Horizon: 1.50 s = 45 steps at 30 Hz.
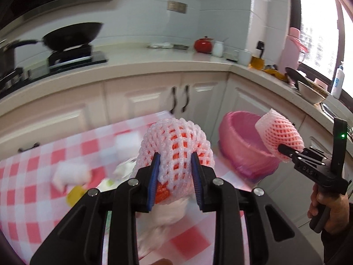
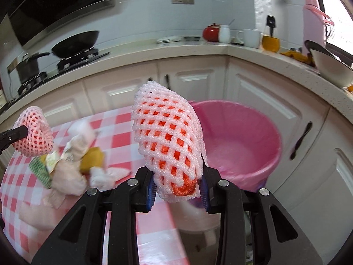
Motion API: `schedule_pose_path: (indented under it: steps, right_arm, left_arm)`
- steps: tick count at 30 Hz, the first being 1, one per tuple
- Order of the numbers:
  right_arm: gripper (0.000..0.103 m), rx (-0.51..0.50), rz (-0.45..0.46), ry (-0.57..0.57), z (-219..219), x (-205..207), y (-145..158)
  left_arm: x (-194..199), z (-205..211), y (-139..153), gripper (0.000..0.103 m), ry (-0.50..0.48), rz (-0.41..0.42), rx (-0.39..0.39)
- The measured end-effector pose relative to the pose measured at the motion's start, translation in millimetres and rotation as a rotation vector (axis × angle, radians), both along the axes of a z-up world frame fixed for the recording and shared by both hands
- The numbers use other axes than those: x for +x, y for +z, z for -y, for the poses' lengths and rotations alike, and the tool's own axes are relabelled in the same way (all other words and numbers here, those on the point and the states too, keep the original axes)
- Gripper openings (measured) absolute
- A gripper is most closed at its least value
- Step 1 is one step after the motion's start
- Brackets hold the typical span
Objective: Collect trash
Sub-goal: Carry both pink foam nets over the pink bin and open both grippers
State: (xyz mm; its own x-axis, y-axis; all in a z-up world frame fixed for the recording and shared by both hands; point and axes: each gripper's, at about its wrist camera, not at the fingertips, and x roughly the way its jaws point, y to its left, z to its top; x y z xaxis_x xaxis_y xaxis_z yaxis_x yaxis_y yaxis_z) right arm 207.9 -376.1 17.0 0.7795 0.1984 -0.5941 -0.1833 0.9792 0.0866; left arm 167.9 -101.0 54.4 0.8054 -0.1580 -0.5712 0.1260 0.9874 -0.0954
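Pink foam fruit net (image 1: 176, 148), centre of the left-wrist frame, clamped between the blue pads of the left claw (image 1: 175, 172), with an orange inner net showing through the mesh. Second foam fruit net (image 2: 167, 141), centre of the right-wrist frame, clamped likewise in the right claw (image 2: 177, 187); same claw visible at right edge of the left-wrist frame, gripped by a hand (image 1: 324, 205). Pink-lined trash bin (image 2: 240, 141), right of centre, beside the checked-cloth worktop (image 2: 123, 130) and below the white kitchen cabinets (image 2: 192, 81). Neither net over the bin opening yet, as far as can be judged; right-hand net nearer to it. Still lying on the worktop, lower left of the right-wrist frame: crumpled tissues (image 2: 68, 181), a yellow scrap (image 2: 92, 159) and a green-striped wrapper (image 2: 40, 172), all blurred.

Progress: two pieces lifted, none seen dropped; bin interior apparently bare. Remaining: release of both nets into the bin, then the leftover pile.
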Motion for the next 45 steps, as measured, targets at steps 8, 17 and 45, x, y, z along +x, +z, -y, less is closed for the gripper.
schedule_pose_path:
  steps: [8,17,45]
  right_arm:
    - [0.032,0.016,-0.009,-0.064,44,34,0]
    - [0.033,0.014,-0.022,-0.093,76,66,-6]
    - [0.071,0.025,-0.036,-0.140,99,67,-17]
  left_arm:
    - [52,68,7,0.027,-0.108,0.009,-0.022]
    - [105,135,2,0.028,-0.203,-0.018,-0.062]
    - [144,167,-16,0.061,-0.222,-0.088,-0.115]
